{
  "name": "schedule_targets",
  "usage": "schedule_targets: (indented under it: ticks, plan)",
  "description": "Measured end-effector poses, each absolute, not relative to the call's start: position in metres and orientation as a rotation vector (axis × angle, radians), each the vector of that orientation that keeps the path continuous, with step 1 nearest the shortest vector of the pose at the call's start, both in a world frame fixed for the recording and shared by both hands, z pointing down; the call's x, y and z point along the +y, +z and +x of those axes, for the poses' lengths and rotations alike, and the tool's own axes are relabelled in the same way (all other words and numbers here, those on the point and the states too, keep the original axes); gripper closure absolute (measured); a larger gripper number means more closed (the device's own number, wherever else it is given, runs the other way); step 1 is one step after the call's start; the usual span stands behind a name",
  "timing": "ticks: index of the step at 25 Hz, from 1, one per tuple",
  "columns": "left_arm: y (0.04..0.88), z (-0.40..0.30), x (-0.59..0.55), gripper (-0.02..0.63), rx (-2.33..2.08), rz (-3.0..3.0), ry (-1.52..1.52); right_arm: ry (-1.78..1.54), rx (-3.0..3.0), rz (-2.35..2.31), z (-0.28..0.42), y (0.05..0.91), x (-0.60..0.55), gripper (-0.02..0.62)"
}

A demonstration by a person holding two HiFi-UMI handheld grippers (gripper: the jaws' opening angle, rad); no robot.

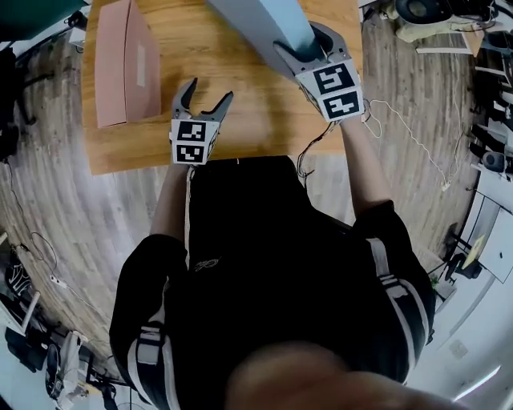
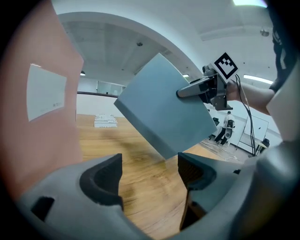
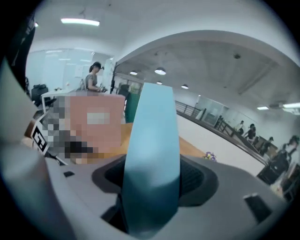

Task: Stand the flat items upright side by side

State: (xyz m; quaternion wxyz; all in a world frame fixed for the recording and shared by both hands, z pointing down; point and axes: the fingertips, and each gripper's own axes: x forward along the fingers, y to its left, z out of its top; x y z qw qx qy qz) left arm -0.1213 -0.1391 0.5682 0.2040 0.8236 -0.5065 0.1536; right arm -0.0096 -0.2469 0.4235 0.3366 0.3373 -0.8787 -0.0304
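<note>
At the counter's [image 1: 256, 128] near edge the left gripper [image 1: 208, 90] is held wide open and empty. The right gripper [image 1: 303, 46] is clamped on the blue-grey flat item [image 1: 260, 18], which is raised and tilted above the counter. Two flat items are counted: the pink flat item [image 1: 124, 64], far left, is already stood upright, and the other is judged still to be placed beside it.

Bare table [image 1: 264, 112] lies open between the upright pink box [image 1: 124, 68] and the tilted blue box [image 1: 260, 24].
</note>
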Motion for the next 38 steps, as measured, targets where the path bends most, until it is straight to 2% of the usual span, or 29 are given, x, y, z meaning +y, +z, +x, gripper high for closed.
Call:
schedule_targets:
  ticks: [7, 11, 15, 26, 32, 38]
  plan:
    - [0.562, -0.121, -0.132, 0.225, -1.459, 2.289, 0.424, 0.104, -2.489, 1.182, 0.011, 0.434, -0.221, 0.296]
    - [0.558, -0.115, -0.12, 0.225, -1.483, 2.259, 0.434, 0.05, -2.565, 1.302, 0.015, 0.429, -0.204, 0.296]
    - [0.558, -0.105, -0.103, 0.225, -1.504, 2.238, 0.437, 0.0, -2.591, 1.331, 0.028, 0.434, -0.181, 0.295]
    - [0.562, -0.093, -0.057, 0.225, -1.59, 2.173, 0.52, 0.178, -2.607, 1.246, 0.077, 0.478, -0.127, 0.285]
    - [0.554, -0.095, -0.039, 0.225, -1.664, 2.151, 0.531, 0.21, -2.624, 1.146, 0.07, 0.508, -0.111, 0.291]
    - [0.538, -0.118, -0.021, 0.225, -1.752, 2.115, 0.492, 0.242, -2.674, 1.066, 0.027, 0.509, -0.099, 0.291]
